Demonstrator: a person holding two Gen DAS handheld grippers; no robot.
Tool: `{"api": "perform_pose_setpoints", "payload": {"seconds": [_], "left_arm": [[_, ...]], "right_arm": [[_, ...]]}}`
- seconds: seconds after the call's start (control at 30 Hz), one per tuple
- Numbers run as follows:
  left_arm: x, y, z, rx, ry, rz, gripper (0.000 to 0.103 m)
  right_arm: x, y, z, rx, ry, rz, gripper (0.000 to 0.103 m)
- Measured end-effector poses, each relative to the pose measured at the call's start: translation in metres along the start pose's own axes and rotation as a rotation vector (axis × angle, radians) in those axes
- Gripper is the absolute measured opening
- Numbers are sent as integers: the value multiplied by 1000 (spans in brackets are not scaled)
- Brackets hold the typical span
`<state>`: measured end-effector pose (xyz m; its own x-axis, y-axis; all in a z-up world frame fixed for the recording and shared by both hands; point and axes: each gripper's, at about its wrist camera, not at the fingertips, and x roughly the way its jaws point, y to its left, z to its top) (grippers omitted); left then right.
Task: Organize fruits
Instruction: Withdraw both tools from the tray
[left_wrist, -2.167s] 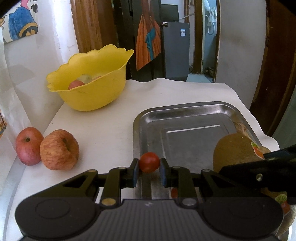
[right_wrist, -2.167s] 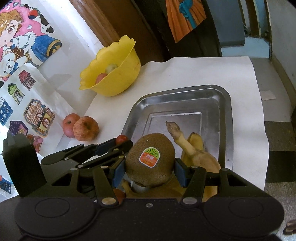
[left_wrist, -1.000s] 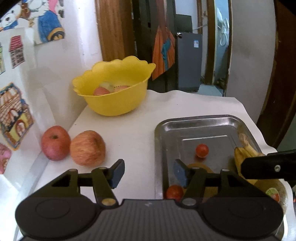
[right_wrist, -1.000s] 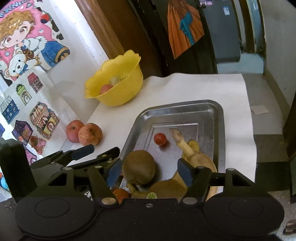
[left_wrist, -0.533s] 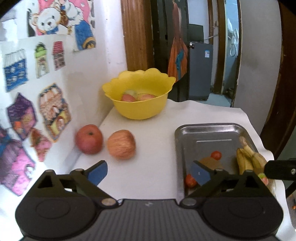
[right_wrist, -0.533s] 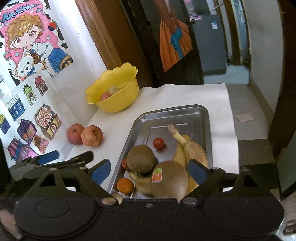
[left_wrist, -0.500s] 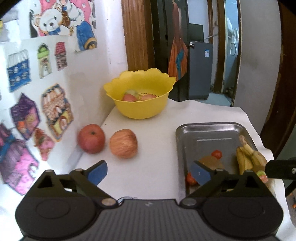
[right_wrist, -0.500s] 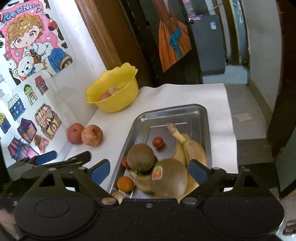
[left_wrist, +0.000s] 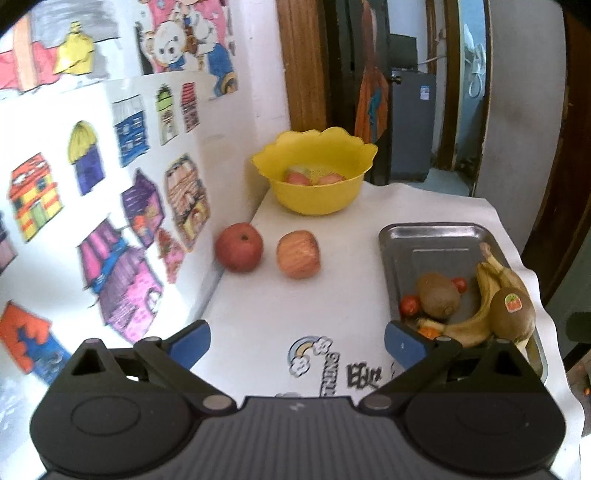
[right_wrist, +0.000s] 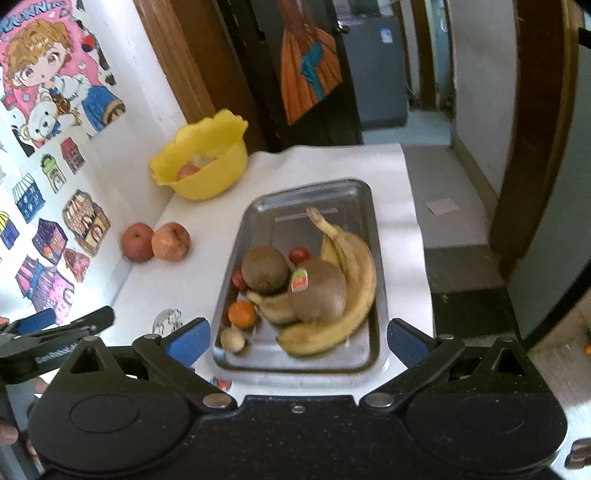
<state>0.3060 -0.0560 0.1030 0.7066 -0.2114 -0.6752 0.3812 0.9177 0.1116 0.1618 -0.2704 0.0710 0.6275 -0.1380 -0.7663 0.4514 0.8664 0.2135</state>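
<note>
The metal tray holds bananas, two kiwis, one with a sticker, cherry tomatoes and a small orange fruit. Two red apples lie on the white table by the wall. A yellow bowl with fruit stands behind them. My left gripper hovers over the table left of the tray, its jaws opening with nothing between them. My right gripper hangs above the tray's near end, jaws opening too, holding nothing.
A wall covered with cartoon stickers runs along the table's left side. The table's right edge drops to the floor and a doorway. Printed marks show on the table cover near my left gripper.
Both grippers let go of their fruit, a cherry tomato and a stickered kiwi, into the tray. Then they drew back and up, and their jaws spread wide.
</note>
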Motion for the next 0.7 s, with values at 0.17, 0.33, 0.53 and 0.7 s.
{"api": "perform_pose_setpoints", "payload": {"seconds": [0.17,0.33,0.53,0.7], "left_arm": [[-15,9,-5,22,32,3,102],[-22,19,-10,25,72,19,102],[-26,33,-14,19,108,39,102],[-23,45,-13,-8,123,51,102]], "right_arm": [[-1,12,-12,24,114,-40,102],[2,32,-23,21,208,-10,102],[5,57,-25,-4,260,14,102],[7,70,-22,-14,271,25,102]]}}
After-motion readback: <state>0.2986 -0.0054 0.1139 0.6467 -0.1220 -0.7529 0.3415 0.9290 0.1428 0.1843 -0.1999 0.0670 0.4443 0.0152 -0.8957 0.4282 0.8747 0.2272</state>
